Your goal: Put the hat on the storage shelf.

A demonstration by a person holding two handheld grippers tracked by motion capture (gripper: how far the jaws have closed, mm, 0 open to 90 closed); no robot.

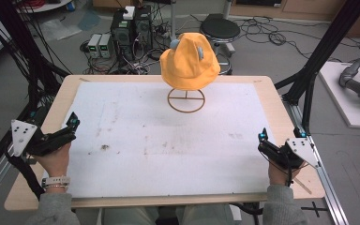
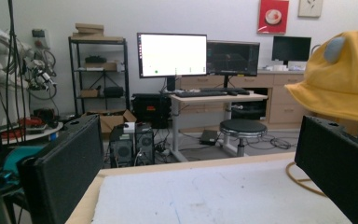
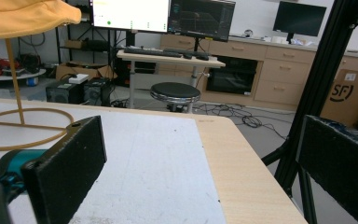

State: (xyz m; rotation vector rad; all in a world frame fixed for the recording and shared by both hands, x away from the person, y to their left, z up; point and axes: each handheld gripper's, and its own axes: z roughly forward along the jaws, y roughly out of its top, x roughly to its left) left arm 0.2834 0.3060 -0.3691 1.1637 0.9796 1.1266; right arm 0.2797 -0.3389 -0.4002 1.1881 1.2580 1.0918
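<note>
A yellow bucket hat (image 1: 190, 61) sits on a thin tan stand with a ring base (image 1: 186, 100) at the far middle of the white mat (image 1: 168, 140). My left gripper (image 1: 56, 123) is held at the table's left edge and my right gripper (image 1: 279, 137) at its right edge, both far from the hat. In the left gripper view the hat (image 2: 340, 79) is ahead to the right, and the left gripper (image 2: 205, 163) has its jaws wide apart with nothing between them. In the right gripper view the hat brim (image 3: 23, 16) and the stand's pole (image 3: 14, 79) are at the left, and the right gripper (image 3: 205, 163) is open and empty.
The mat covers most of a wooden table (image 1: 272, 98). Black frame posts (image 1: 318, 51) stand at both sides of it. Beyond the far edge are a black stool (image 1: 220, 29), computer towers (image 1: 131, 28) and loose cables on the floor.
</note>
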